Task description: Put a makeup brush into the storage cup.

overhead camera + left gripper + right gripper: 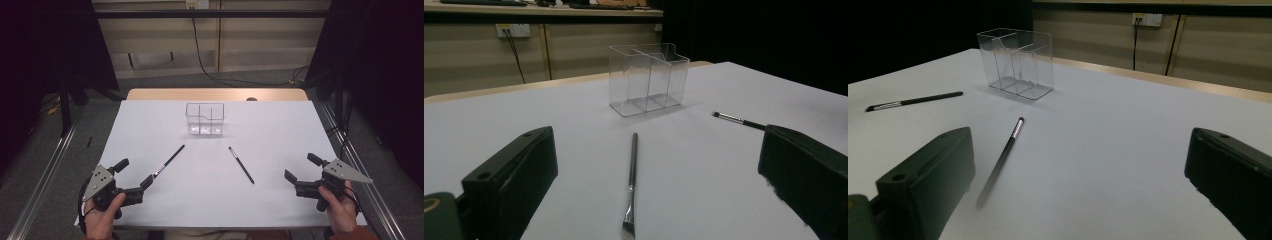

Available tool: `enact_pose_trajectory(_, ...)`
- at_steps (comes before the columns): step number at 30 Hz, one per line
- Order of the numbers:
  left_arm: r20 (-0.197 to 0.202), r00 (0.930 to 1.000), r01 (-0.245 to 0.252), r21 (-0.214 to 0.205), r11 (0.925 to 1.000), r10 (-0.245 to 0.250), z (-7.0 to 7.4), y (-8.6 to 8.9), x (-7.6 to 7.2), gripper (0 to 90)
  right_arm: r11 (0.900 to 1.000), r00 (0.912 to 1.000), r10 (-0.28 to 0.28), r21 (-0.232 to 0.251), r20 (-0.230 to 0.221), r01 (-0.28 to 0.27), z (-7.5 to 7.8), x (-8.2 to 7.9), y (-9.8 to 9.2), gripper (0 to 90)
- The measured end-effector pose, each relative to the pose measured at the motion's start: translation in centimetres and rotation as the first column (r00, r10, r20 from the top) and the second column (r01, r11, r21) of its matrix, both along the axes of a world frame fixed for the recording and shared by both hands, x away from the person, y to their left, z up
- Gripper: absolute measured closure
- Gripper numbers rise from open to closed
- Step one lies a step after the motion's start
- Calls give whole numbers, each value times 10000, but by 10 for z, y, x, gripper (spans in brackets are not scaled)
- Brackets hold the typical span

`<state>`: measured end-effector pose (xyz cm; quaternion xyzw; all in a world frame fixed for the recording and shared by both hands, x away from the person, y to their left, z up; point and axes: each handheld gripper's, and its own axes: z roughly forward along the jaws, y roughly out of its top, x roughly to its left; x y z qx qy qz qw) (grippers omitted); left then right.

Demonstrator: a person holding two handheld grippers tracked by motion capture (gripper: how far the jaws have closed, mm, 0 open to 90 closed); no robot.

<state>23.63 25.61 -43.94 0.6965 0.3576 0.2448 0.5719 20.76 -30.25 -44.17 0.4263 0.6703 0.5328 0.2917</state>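
Observation:
A clear plastic organizer (205, 120) with three compartments stands empty at the middle back of the white table (280, 125). Two thin black makeup brushes lie in front of it. The left brush (169, 160) slants down toward my left gripper (135, 172), and its bristle end lies close by the inner jaw tip. The right brush (241, 165) lies left of my right gripper (300, 166), apart from it. Both grippers stand open and hold nothing. The left gripper view has the left brush (632, 170) lying ahead between the jaws, with the organizer (649, 80) beyond. In the right gripper view the right brush (1005, 152) lies ahead, left of centre.
The table's wooden far edge (215, 94) shows behind the white top. Metal rails (45, 175) run along both sides on the floor. A black cable (200, 55) hangs down the back wall. A hand holds each gripper near the table's front corners.

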Motion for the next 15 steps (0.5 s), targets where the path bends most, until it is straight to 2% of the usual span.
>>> enact_pose_trajectory(4, -89, 10000, 32, 11, 10000, -32, -1, 0, 0, 25, 10000, 10000, 12, 36, -2, -12, 0, 0, 0, 0)
enact_pose_trajectory(9, -122, 9999, 107, 213, 9997, -105, -2, -1, 2, 24, 10000, 9999, 31, 55, -162, -30, -1, 1, 0, 0)
enact_pose_trajectory(15, -125, 9998, 150, 121, 9998, -148, -1, -2, 2, 24, 9999, 9999, 57, 104, -152, -55, -2, 1, -1, 0)
